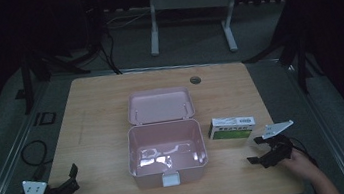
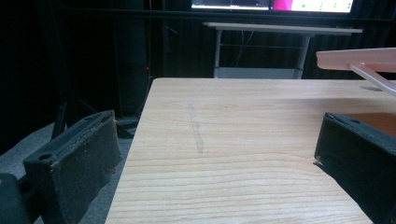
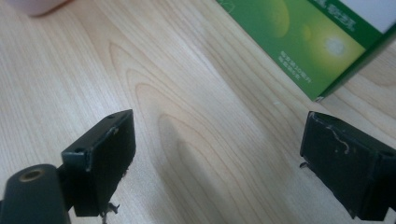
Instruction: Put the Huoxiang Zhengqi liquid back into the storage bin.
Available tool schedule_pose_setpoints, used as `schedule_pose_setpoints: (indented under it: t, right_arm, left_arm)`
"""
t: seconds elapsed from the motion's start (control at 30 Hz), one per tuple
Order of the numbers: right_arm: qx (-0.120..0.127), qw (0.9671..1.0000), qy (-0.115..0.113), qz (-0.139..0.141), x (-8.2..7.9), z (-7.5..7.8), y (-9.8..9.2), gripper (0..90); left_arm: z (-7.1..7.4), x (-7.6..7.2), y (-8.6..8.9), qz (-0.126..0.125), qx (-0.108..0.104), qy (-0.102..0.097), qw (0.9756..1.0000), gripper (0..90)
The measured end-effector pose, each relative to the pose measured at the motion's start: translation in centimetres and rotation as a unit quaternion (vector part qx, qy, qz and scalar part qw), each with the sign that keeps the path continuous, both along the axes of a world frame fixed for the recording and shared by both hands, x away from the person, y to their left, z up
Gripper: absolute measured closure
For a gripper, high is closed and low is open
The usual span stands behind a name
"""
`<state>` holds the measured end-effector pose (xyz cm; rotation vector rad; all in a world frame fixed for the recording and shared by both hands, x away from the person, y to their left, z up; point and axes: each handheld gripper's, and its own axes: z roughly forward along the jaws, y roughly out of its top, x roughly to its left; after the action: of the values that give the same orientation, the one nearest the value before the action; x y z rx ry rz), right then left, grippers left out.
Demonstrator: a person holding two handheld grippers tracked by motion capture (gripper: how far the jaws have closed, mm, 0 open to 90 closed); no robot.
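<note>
Nearby, the right gripper (image 1: 264, 151) sits just short of the green-and-white carton (image 1: 231, 127).
Both grippers' jaws are spread and empty; the left gripper (image 1: 65, 184) rests at the desk (image 1: 97, 117) corner, apart from the open pink box (image 1: 166, 150).

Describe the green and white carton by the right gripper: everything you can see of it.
The carton is a small flat rectangular box, seemingly printed cardboard, with a white top and green sides carrying pale print too small to read. It looks closed and undamaged. It lies flat on the wooden table, just right of the open pink box and apart from it. The right gripper sits short of it, jaws open, not touching; its near corner shows in the right gripper view.
</note>
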<state>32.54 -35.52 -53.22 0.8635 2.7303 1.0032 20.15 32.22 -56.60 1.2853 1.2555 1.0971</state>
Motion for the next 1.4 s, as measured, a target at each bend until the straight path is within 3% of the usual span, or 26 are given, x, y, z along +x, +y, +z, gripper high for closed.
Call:
schedule_pose_setpoints:
  t: [0.2, 0.43, 0.57, 0.73, 0.83, 1.03, 1.07, 1.1, 1.23, 1.27, 1.37, 1.4]
  right_arm:
    - [-0.052, 0.9980, 0.005, 0.036, 0.4, 0.7, 0.7, 10.2]
    - [-0.116, 0.9884, 0.031, 0.092, 0.6, 1.5, 1.7, 10.2]
    - [-0.148, 0.9804, 0.049, 0.120, 0.7, 2.1, 2.5, 10.1]
    - [-0.195, 0.9678, 0.044, 0.153, 0.6, 2.9, 3.5, 10.1]
    - [-0.208, 0.9650, 0.046, 0.153, 0.9, 3.5, 4.1, 10.2]
    - [-0.237, 0.9531, 0.064, 0.177, 1.1, 4.3, 5.5, 11.9]
    - [-0.237, 0.9531, 0.064, 0.177, 1.1, 4.3, 5.5, 11.9]
    - [-0.248, 0.9481, 0.070, 0.186, 1.2, 4.4, 6.0, 12.8]
    - [-0.251, 0.9448, 0.080, 0.194, 1.2, 4.5, 6.7, 12.6]
    - [-0.260, 0.9407, 0.078, 0.204, 1.1, 4.6, 7.3, 12.7]
    - [-0.269, 0.9335, 0.081, 0.223, 1.1, 4.9, 8.0, 12.7]
    - [-0.269, 0.9335, 0.081, 0.223, 1.1, 4.9, 8.0, 12.7]
  left_arm:
    - [0.0, 0.0, 0.0, 0.000, 0.000, 0.000, 1.0000, 0.2]
    - [0.0, 0.0, 0.0, -0.002, -0.001, 0.002, 1.0000, 0.2]
    - [0.0, 0.0, 0.0, -0.001, -0.002, 0.001, 1.0000, 0.2]
    - [0.0, 0.0, 0.0, -0.001, -0.001, 0.002, 1.0000, 0.2]
    - [0.0, 0.0, 0.0, -0.001, -0.001, 0.002, 1.0000, 0.2]
    - [0.0, 0.0, 0.0, -0.002, 0.000, 0.002, 1.0000, 0.2]
    - [0.0, 0.0, 0.0, -0.002, 0.000, 0.002, 1.0000, 0.2]
    - [0.0, 0.0, 0.0, -0.002, 0.001, 0.002, 1.0000, 0.2]
    - [0.0, 0.0, 0.0, -0.002, -0.001, 0.002, 1.0000, 0.2]
    - [0.0, 0.0, 0.0, -0.002, 0.000, 0.002, 1.0000, 0.2]
    - [0.0, 0.0, 0.0, -0.002, 0.000, 0.002, 1.0000, 0.2]
    - [0.0, 0.0, 0.0, -0.002, 0.000, 0.002, 1.0000, 0.2]
